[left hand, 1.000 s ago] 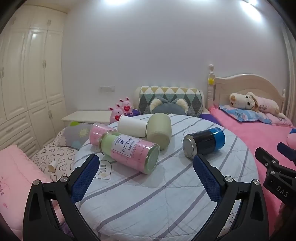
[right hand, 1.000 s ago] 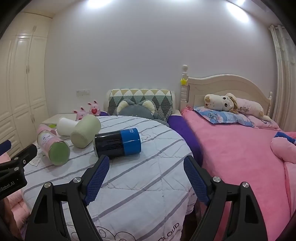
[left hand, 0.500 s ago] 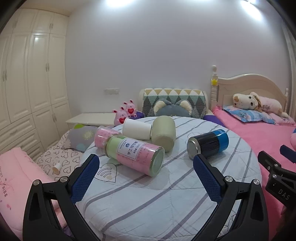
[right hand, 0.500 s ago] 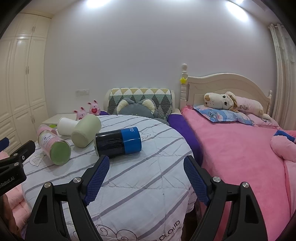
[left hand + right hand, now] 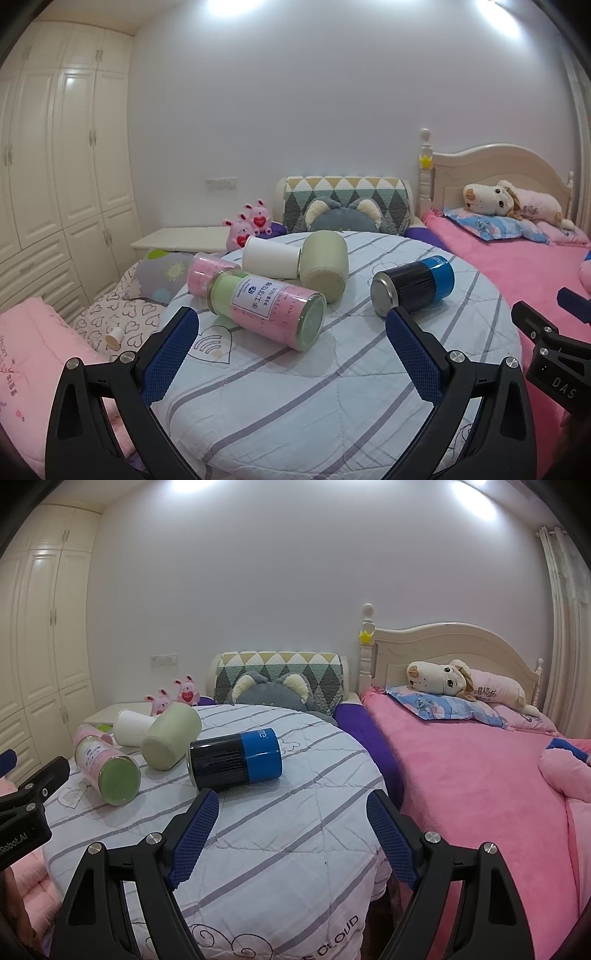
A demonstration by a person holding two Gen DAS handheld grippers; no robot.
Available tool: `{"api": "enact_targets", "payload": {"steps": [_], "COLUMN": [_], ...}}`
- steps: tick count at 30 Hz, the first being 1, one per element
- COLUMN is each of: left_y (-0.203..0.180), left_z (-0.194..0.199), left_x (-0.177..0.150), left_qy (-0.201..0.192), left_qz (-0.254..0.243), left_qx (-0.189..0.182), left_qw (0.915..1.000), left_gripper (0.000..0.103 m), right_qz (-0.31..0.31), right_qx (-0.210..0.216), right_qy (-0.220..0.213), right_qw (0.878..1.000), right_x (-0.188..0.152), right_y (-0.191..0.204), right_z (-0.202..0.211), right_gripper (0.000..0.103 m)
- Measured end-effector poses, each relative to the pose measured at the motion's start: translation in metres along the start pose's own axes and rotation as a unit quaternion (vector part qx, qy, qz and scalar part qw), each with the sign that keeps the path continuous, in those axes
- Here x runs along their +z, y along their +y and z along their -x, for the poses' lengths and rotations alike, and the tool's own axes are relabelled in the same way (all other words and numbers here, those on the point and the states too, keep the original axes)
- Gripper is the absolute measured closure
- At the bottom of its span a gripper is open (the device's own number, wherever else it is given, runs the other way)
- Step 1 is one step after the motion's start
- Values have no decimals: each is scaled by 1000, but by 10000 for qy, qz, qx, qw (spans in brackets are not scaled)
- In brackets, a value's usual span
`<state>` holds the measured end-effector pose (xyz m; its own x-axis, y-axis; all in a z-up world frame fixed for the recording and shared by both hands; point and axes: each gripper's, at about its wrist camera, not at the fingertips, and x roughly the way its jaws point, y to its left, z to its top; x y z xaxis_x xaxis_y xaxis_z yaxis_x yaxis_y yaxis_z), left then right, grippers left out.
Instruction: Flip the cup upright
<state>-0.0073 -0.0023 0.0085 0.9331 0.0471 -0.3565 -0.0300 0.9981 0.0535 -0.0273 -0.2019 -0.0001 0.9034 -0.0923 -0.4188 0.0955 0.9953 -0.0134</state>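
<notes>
Several cups lie on their sides on a round table [image 5: 295,387] with a striped cloth. A pink and green labelled cup [image 5: 266,308] [image 5: 105,764] is nearest on the left. Behind it lie a small pink cup [image 5: 205,273], a white cup [image 5: 271,256] [image 5: 131,727] and a pale green cup [image 5: 325,266] [image 5: 170,736]. A black and blue cup [image 5: 413,286] [image 5: 236,760] lies to the right. My left gripper [image 5: 291,336] is open and empty, short of the cups. My right gripper [image 5: 293,819] is open and empty, just in front of the black and blue cup.
A pink bed [image 5: 480,794] with a plush dog [image 5: 461,681] stands right of the table. A patterned chair with a grey cushion [image 5: 343,218] is behind it. White wardrobes [image 5: 55,166] fill the left wall. Pink bedding [image 5: 33,350] lies at the lower left.
Both grippers have tilted up and drawn slightly back, so the table and cups sit lower in view. The cups have not moved. Both grippers stay open.
</notes>
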Motion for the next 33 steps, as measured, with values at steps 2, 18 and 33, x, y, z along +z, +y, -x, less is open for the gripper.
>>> {"api": "enact_targets", "payload": {"steps": [2, 18, 33], "left_y": [0, 1, -6], "left_z": [0, -2, -15], "left_x": [0, 2, -2], "left_qy": [-3, 65, 220], "left_qz": [-6, -8, -199], "left_qx": [-1, -23, -241], "left_qw": [10000, 10000, 9993], "left_gripper": [1, 1, 1], "right_qz": [1, 4, -81], "right_qx": [4, 18, 11], "right_qy": [0, 14, 380], "right_qw": [10000, 10000, 9992], "right_x": [0, -1, -3], "right_y": [0, -1, 0], "right_z": [0, 1, -12], "right_gripper": [19, 19, 19]}}
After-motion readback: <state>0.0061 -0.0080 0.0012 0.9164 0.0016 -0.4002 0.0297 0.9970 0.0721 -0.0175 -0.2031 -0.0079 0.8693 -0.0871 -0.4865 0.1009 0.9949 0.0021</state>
